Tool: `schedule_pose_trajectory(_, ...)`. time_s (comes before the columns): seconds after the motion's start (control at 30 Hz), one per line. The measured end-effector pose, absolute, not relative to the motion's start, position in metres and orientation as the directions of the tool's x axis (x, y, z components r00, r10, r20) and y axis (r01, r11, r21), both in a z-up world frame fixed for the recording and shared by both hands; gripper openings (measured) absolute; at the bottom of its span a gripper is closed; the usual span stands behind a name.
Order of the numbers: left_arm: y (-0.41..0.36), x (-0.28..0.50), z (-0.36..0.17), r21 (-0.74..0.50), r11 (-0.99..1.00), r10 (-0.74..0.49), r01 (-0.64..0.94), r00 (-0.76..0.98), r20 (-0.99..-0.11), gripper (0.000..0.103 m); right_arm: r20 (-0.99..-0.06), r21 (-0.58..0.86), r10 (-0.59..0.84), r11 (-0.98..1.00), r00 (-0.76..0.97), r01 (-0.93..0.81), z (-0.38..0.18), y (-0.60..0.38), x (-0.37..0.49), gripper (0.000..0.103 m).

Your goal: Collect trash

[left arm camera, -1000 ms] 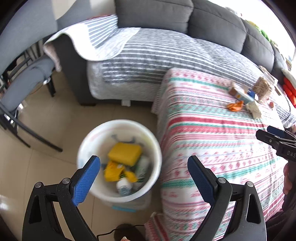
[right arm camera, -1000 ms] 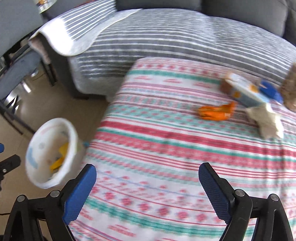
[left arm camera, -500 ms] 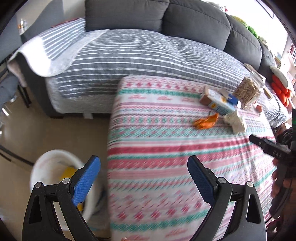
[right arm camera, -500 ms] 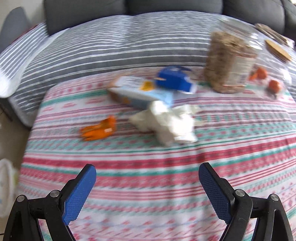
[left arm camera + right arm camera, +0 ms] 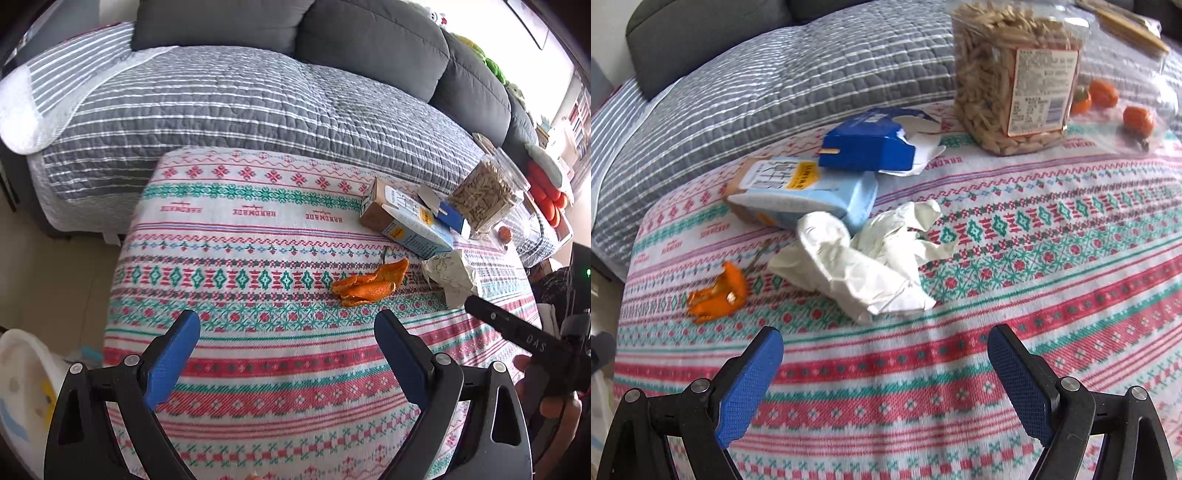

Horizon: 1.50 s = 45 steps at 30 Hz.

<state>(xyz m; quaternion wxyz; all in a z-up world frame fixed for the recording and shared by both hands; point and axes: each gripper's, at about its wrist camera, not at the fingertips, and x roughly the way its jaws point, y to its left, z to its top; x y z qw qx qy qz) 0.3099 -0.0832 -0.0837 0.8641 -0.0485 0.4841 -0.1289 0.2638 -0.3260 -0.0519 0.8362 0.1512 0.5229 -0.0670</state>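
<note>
- The right gripper hovers with fingers spread wide and empty just short of a crumpled white paper wad lying on the patterned desk, beside an orange peel.
- The wad looks light and soft; pinching its raised central folds should hold it.
- The peel looks limp and thin, best taken across its curled edge.
- The left gripper is likewise wide and empty, with the white bin at its left on the floor.
- The cloth reads "HANDMADE" upside down; the carton and blue box carry print too small to read.
</note>
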Motion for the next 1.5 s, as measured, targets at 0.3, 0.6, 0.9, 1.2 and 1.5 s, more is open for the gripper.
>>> schedule_pose_trajectory(0.3,-0.100,0.325,-0.096,-0.183,0.952,-0.287,0.245,0.505,-0.814,0.096,-0.887,0.203,0.047,0.933,0.459,0.298,-0.070,-0.337,0.285,0.090)
schedule_pose_trajectory(0.6,-0.141,0.330,-0.117,-0.157,0.922,-0.333,0.354,0.518,-0.788,0.093,-0.863,0.284,0.143,0.931,0.484,0.231,-0.074,-0.339,0.291,0.037)
schedule_pose_trajectory(0.9,-0.164,0.330,-0.128,-0.138,0.897,-0.361,0.419,0.517,-0.776,0.066,-0.853,0.316,0.165,0.918,0.495,0.240,-0.050,-0.356,0.274,0.033)
schedule_pose_trajectory(1.2,-0.170,0.319,-0.121,-0.147,0.888,-0.370,0.436,0.487,-0.791,0.018,-0.860,0.297,0.145,0.921,0.489,0.250,-0.036,-0.372,0.253,0.033)
schedule_pose_trajectory(1.5,-0.162,0.295,-0.105,-0.189,0.889,-0.386,0.416,0.464,-0.797,0.011,-0.878,0.241,0.094,0.934,0.470,0.263,-0.026,-0.376,0.223,0.033)
